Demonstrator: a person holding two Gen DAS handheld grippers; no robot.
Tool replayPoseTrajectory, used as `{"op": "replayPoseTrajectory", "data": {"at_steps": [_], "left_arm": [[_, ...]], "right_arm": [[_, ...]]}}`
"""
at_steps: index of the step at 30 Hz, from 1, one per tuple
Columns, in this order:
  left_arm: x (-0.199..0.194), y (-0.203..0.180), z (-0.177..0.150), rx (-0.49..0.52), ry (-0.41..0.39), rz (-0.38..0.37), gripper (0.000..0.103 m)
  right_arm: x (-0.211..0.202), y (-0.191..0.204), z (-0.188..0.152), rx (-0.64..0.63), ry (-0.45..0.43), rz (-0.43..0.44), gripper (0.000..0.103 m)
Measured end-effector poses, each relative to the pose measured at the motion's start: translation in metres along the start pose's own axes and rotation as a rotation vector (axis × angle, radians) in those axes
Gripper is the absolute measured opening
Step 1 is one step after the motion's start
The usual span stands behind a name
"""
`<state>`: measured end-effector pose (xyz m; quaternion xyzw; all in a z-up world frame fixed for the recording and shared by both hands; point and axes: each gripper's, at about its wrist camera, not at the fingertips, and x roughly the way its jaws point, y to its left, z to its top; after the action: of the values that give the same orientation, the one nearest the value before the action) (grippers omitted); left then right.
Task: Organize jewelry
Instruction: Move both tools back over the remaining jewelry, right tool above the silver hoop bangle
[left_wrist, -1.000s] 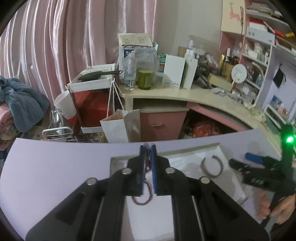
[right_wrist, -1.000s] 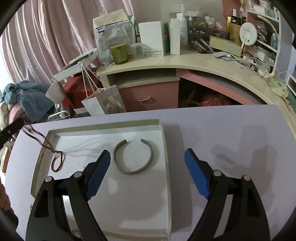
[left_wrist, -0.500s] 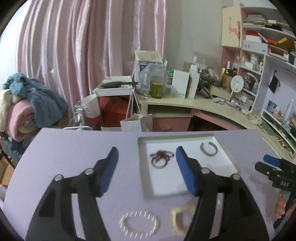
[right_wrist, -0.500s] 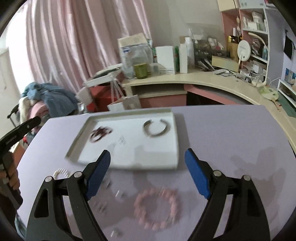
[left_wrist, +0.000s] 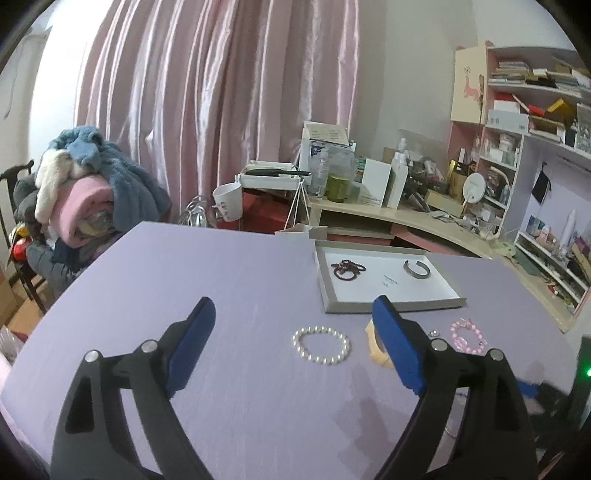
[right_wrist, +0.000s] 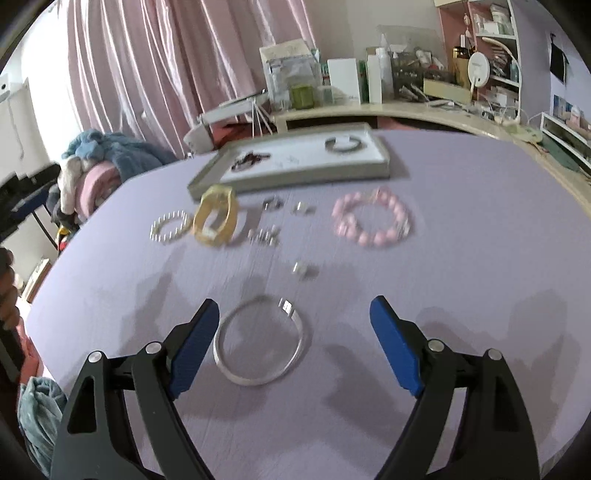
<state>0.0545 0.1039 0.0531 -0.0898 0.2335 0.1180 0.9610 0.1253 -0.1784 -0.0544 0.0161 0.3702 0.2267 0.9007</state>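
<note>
- Pink satin curtains and a cluttered curved desk back a lilac table (left_wrist: 221, 266) where the jewellery is laid out
- Dark red beaded bracelet (left_wrist: 347, 267) now lies bunched in the shallow grey tray with white lining (left_wrist: 391, 306), toward its left side; a second ago the left tongs (left_wrist: 291, 347) held it pinched over that tray
- Left tongs' jaws are opening, nothing between them, and they have pulled back toward the near edge; that piece looks filed
- Grey metal open cuff (left_wrist: 416, 268) sits in the tray's right half, apart from the beads
- Right tongs (right_wrist: 291, 345) stand wide and empty above a thin silver bangle (right_wrist: 258, 341), which lies between the blue pads untouched; probably the next pick
- Loose near the tray's front edge: white pearl bracelet (right_wrist: 170, 226), amber translucent bangle (right_wrist: 216, 219), pink beaded bracelet (right_wrist: 371, 220), several small silver pieces (right_wrist: 266, 236), blurred
- Nothing blocks the path to the tray, though the small pieces lie between
</note>
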Motion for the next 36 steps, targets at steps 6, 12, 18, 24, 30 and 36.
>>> {"op": "replayPoseTrajectory", "data": {"at_steps": [6,12,18,24,30,36], "left_arm": [[-0.02,0.002,-0.015,-0.009,0.005,-0.02,0.088],[-0.034,0.0,-0.022,0.011,-0.001,-0.024,0.091],[-0.031,0.003,-0.024,0.01,0.015,-0.03,0.091],[-0.012,0.006,-0.031,0.0,0.063,-0.025,0.091],[0.024,0.006,-0.04,0.007,0.135,-0.008,0.095],[0.07,0.006,-0.048,0.002,0.219,0.027,0.095]], "right_arm": [[0.019,0.019,-0.02,-0.018,0.091,-0.025,0.092],[0.031,0.038,-0.023,-0.083,0.125,-0.135,0.095],[0.038,0.042,-0.019,-0.1,0.129,-0.151,0.087],[0.032,0.039,-0.02,-0.118,0.116,-0.123,0.071],[0.027,0.028,-0.018,-0.087,0.112,-0.093,0.071],[0.021,0.013,-0.008,-0.046,0.096,-0.076,0.071]]}}
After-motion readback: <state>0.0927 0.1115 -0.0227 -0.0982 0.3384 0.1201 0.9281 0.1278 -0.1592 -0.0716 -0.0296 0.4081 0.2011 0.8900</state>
